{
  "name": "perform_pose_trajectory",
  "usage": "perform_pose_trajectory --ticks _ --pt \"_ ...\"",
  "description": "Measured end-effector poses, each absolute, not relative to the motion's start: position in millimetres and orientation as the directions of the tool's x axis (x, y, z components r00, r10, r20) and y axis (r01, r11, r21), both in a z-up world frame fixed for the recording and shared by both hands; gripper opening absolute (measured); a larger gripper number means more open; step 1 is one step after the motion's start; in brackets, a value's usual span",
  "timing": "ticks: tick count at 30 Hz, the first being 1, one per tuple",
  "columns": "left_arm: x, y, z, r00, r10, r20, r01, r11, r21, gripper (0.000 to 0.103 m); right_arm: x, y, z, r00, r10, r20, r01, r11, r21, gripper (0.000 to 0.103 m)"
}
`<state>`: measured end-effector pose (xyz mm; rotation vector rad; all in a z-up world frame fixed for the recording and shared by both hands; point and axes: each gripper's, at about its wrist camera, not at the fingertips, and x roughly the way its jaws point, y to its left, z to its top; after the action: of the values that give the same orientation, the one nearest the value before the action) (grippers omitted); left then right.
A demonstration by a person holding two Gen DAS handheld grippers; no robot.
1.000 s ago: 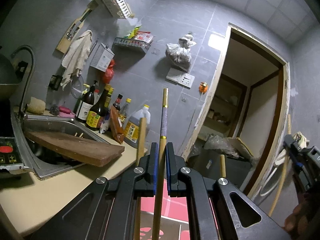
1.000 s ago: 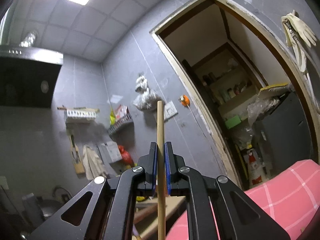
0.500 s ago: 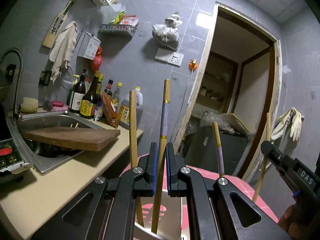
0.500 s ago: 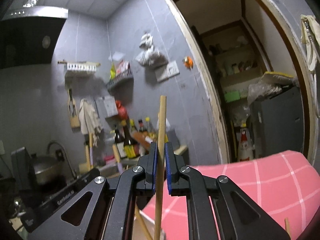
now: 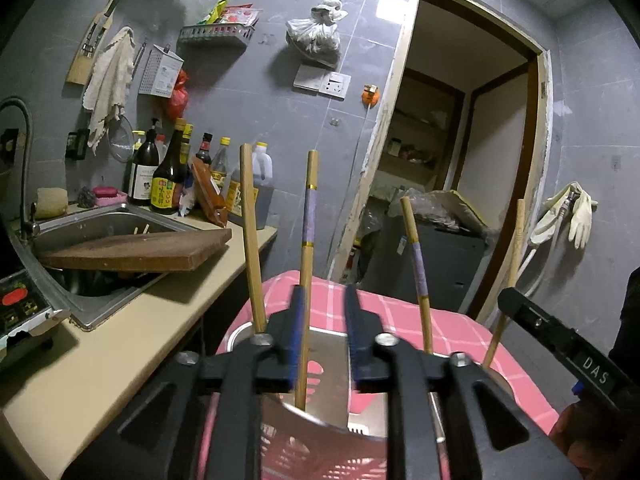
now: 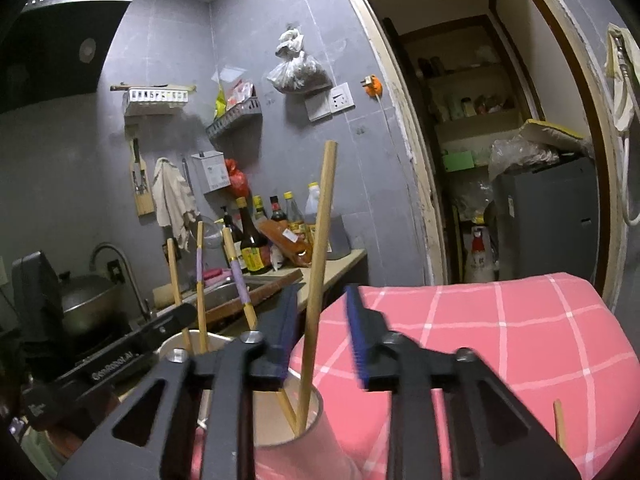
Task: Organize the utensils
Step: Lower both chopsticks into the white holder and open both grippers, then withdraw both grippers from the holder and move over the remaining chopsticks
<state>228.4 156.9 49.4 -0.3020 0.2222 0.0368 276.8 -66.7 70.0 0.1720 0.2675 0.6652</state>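
**A:** What are the left tongs (image 5: 322, 332) doing?

**B:** Their jaws have just been opening. A chopstick with a purple band (image 5: 307, 264) stands between the blue pads, close against the left one and clear of the right, its lower end down in a shiny metal holder (image 5: 320, 364). It is no longer pinched.

**A:** And the right tongs (image 6: 320, 332)?

**B:** The same: jaws parted, just opened. A plain wooden chopstick (image 6: 318, 276) leans between the pads near the left one, its foot inside a pink cup (image 6: 304, 436) directly below.

**A:** Anything else in the holders?

**B:** In the left view, three more chopsticks rise around the tongs: a plain one (image 5: 251, 240) on the left, a purple-banded one (image 5: 416, 268) on the right, and another plain one (image 5: 506, 284) further right beside the other black gripper.

**A:** What do the holders stand on?

**B:** A surface covered with a pink checked cloth (image 6: 500, 344).

**A:** And behind?

**B:** To the left, a beige tabletop (image 5: 120, 332) with a steel sink (image 5: 92, 224), a wooden cutting board (image 5: 140, 250) laid across it, and sauce bottles (image 5: 168, 180) against the grey tiled wall. An open doorway (image 5: 460, 140) lies further back.
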Motion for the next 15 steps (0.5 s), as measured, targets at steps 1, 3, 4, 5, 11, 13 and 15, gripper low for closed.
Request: perform_pose_trajectory --ticks 1,3,4,5,11,13,15 --pt "226 157 50 0.975 0.002 -0.22 -0.069 0.953 -0.296 0.032 276 -68 70 0.758 0.624 -0.19 -0.581 0.778 0.24 0.026" --pt "221 157 52 0.977 0.0 -0.215 -0.066 0.951 -0.302 0.034 272 -73 70 0.766 0.614 -0.19 -0.571 0.786 0.235 0.026" --pt "219 156 54 0.977 0.003 -0.214 -0.069 0.952 -0.299 0.034 270 -76 71 0.772 0.608 -0.187 -0.566 0.791 0.233 0.026" --pt "217 155 55 0.977 0.006 -0.213 -0.07 0.953 -0.295 0.037 267 -78 71 0.776 0.603 -0.184 -0.563 0.794 0.231 0.027" --pt "202 142 64 0.979 0.014 -0.203 -0.07 0.96 -0.271 0.058 246 -100 80 0.81 0.567 -0.15 -0.535 0.82 0.205 0.054" --pt "197 135 66 0.98 0.016 -0.2 -0.068 0.965 -0.253 0.064 237 -109 83 0.821 0.554 -0.138 -0.526 0.828 0.195 0.059" --pt "191 126 68 0.981 0.014 -0.195 -0.061 0.969 -0.239 0.071 228 -118 87 0.83 0.542 -0.128 -0.517 0.835 0.188 0.069"
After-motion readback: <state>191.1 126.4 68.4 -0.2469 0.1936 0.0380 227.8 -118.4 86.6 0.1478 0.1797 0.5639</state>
